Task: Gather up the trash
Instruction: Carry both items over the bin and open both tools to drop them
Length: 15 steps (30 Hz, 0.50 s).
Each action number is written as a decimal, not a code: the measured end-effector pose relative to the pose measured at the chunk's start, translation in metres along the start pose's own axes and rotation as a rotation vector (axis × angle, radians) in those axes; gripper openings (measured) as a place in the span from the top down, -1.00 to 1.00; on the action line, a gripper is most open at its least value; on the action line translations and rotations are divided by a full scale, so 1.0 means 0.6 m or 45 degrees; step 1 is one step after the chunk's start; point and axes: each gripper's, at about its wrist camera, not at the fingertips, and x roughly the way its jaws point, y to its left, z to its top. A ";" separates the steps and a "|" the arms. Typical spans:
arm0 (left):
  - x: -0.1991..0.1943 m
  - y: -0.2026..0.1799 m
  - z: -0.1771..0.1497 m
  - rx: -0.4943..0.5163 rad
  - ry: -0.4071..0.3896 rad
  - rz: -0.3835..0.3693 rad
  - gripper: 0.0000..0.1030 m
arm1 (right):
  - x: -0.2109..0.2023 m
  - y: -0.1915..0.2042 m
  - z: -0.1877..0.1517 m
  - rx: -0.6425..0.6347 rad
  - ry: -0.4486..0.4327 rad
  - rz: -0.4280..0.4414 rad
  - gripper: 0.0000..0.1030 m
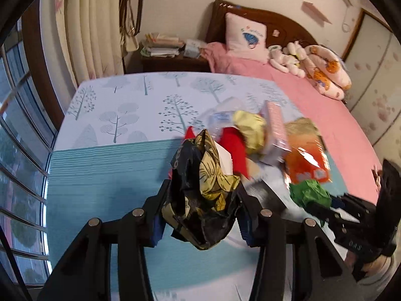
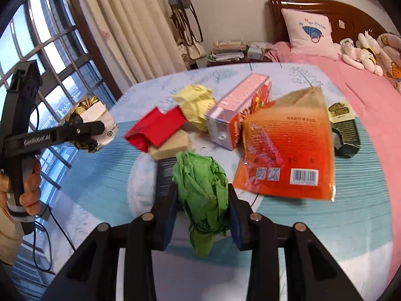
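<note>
My left gripper is shut on a crumpled black and gold wrapper and holds it above the table; it also shows in the right wrist view. My right gripper is shut on a crumpled green paper ball, also seen in the left wrist view. More trash lies on the table: a red carton, a yellow paper ball, a pink and orange box, an orange snack bag, a dark green box.
The table has a blue and white tree-print cloth. A bed with pink sheets, a pillow and soft toys stands behind it. A barred window and curtains are at the left. A nightstand holds stacked papers.
</note>
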 end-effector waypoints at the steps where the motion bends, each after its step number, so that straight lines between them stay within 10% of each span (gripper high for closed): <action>1: -0.020 -0.008 -0.011 0.015 -0.007 0.001 0.11 | -0.018 0.010 -0.004 -0.008 -0.017 0.000 0.30; 15: -0.229 -0.102 -0.226 0.120 -0.017 0.005 0.10 | -0.213 0.118 -0.137 -0.042 -0.096 0.112 0.30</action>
